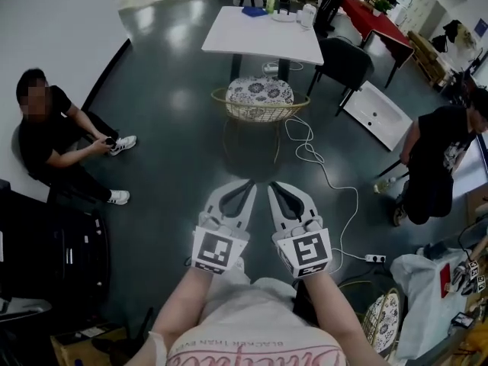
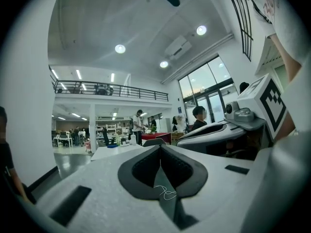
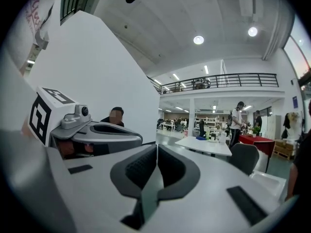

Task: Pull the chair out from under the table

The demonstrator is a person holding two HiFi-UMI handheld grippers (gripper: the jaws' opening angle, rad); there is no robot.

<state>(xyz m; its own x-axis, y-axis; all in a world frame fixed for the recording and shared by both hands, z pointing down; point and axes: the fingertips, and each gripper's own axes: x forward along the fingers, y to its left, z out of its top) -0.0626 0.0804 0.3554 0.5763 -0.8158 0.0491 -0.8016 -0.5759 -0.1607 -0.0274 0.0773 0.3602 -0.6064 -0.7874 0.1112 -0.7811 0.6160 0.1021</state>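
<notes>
In the head view, the person's forearms hold the left tongs and the right tongs side by side over a dark, glossy floor. Only the gripper views show how the tongs stand. In the left gripper view the dark pads are pressed together with nothing between them, and a bit of white thread lies on them. In the right gripper view the pads are likewise pressed together and empty. Each gripper view also shows the other tongs alongside.

The wicker chair, with its patterned cushion, shows only in the head view. It stands ahead of the tongs and well apart from them, at the near edge of the white worktop. How far it reaches under cannot be told. A white cable snakes over the floor from the chair towards a power strip.

Left of the tongs a person sits on the floor against a white wall, and on the right another person crouches. A white panel lies on the floor near a black chair, which stands beside the worktop.

The gripper views alone show the upper part of the room: a pale ceiling with round lights, a railed mezzanine and tall windows.
</notes>
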